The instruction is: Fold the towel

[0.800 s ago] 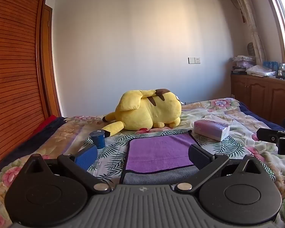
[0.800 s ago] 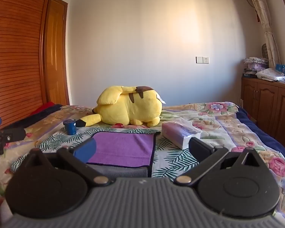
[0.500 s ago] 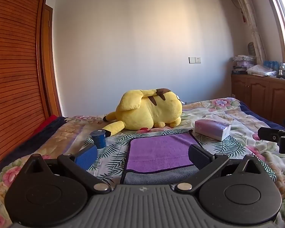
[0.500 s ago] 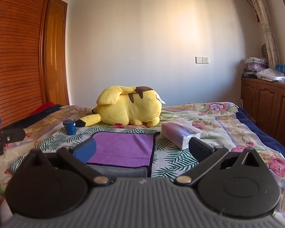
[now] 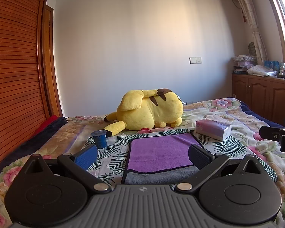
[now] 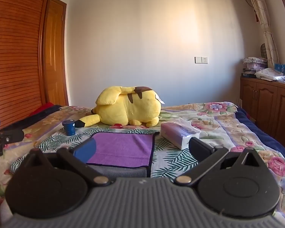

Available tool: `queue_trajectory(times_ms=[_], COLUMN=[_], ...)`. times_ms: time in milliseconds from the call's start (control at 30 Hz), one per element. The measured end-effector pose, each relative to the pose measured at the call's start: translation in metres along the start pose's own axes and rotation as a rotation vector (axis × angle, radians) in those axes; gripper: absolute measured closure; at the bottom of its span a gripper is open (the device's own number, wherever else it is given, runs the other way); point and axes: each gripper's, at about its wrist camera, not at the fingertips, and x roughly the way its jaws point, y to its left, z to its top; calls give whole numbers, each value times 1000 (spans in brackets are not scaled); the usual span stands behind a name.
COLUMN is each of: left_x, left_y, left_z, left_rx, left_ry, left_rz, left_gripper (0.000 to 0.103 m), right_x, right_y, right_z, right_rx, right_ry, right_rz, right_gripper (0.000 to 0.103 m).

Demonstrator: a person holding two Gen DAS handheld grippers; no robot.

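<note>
A purple towel (image 5: 161,152) with a dark border lies flat on the bed, its grey underside showing along the near edge (image 5: 161,177). It also shows in the right wrist view (image 6: 123,150). My left gripper (image 5: 142,156) is open and empty, held just short of the towel's near edge. My right gripper (image 6: 141,151) is open and empty, in front of the towel's near right corner. The right gripper's body shows at the right edge of the left wrist view (image 5: 279,134), and the left gripper's body at the left edge of the right wrist view (image 6: 1,138).
A yellow plush toy (image 5: 150,112) lies behind the towel. A blue cup (image 5: 99,138) stands to the towel's left, a tissue pack (image 5: 212,129) to its right. The floral bedspread (image 5: 237,114) covers the bed. A wooden wardrobe (image 5: 13,76) is left, cabinets (image 5: 266,95) right.
The left wrist view has shifted very slightly. Both grippers stay open and the towel has not moved.
</note>
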Motion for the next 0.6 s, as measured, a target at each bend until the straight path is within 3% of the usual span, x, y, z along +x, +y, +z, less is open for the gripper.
queue_trajectory(times_ms=[600], left_x=[0], left_y=[1], left_z=[0], left_rx=[0], left_ry=[-2], left_rz=[1], left_gripper=[0], right_x=[0], right_y=[-1], right_z=[-1], right_rx=[1], right_ry=[0], right_rz=[0], right_gripper=[0])
